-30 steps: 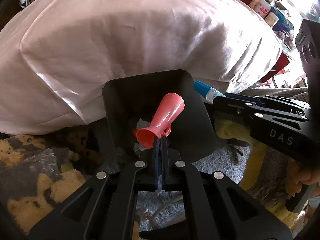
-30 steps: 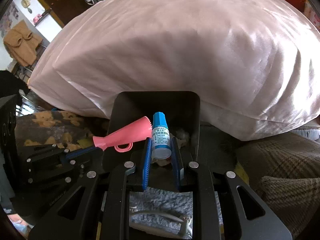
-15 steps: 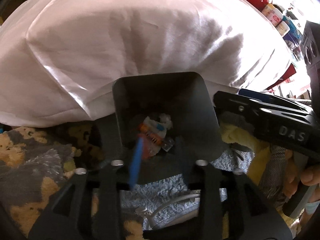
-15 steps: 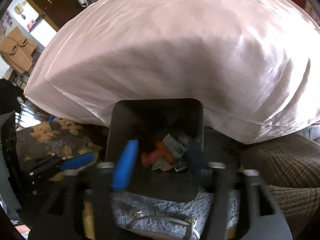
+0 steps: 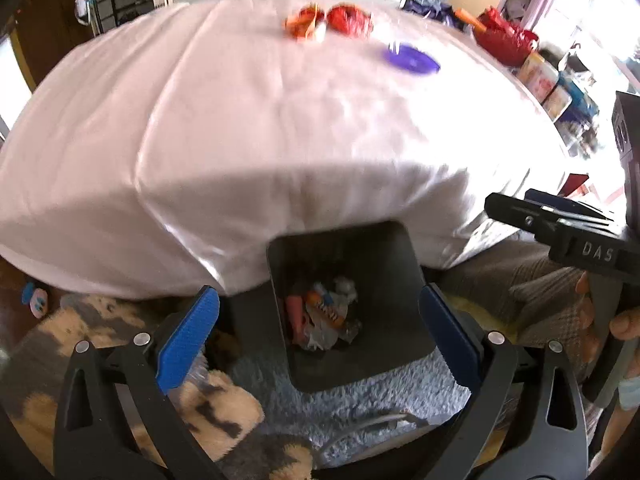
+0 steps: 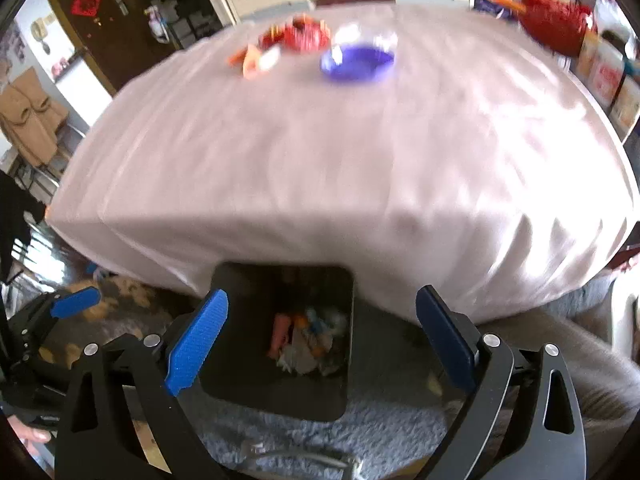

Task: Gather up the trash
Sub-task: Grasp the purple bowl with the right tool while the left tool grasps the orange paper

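Left gripper, right gripper tilted down over bin, jaws opening, empty.

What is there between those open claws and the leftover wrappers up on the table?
Nothing visible. Both the left gripper and right gripper, jaws opening and empty, hang over the bin; only bare tablecloth lies before the red wrappers and purple dish.

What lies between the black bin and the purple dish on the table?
Only bare pale tablecloth stretches from the bin up to the purple dish; nothing rests there. The right wrist view shows it best.
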Demonstrator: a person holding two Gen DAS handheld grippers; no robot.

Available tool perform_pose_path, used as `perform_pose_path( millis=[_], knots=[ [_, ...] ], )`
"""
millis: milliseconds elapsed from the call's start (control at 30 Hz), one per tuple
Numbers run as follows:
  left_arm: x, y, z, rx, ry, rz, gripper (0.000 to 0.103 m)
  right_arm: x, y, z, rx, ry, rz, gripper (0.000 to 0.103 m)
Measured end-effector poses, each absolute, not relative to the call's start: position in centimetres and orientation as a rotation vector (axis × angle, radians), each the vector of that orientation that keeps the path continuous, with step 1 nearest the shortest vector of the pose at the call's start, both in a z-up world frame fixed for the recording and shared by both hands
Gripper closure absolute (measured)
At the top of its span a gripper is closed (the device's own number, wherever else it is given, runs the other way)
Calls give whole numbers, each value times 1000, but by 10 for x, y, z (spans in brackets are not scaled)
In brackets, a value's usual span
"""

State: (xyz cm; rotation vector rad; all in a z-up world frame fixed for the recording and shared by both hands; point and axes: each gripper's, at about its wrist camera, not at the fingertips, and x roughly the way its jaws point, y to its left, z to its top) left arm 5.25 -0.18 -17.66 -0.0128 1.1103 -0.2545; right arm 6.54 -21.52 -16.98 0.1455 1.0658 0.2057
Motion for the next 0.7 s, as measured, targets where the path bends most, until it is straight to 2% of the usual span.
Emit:
perform_pose_path(
  millis=[300, 700],
  knots=[
    [87, 5, -131, 25, 1026, -240, 8, 101, -233, -131, 112, 969, 161, 7],
    [183, 9, -121, 9, 1026, -232, 8, 181, -231, -156, 91, 1012, 124, 7]
  ],
)
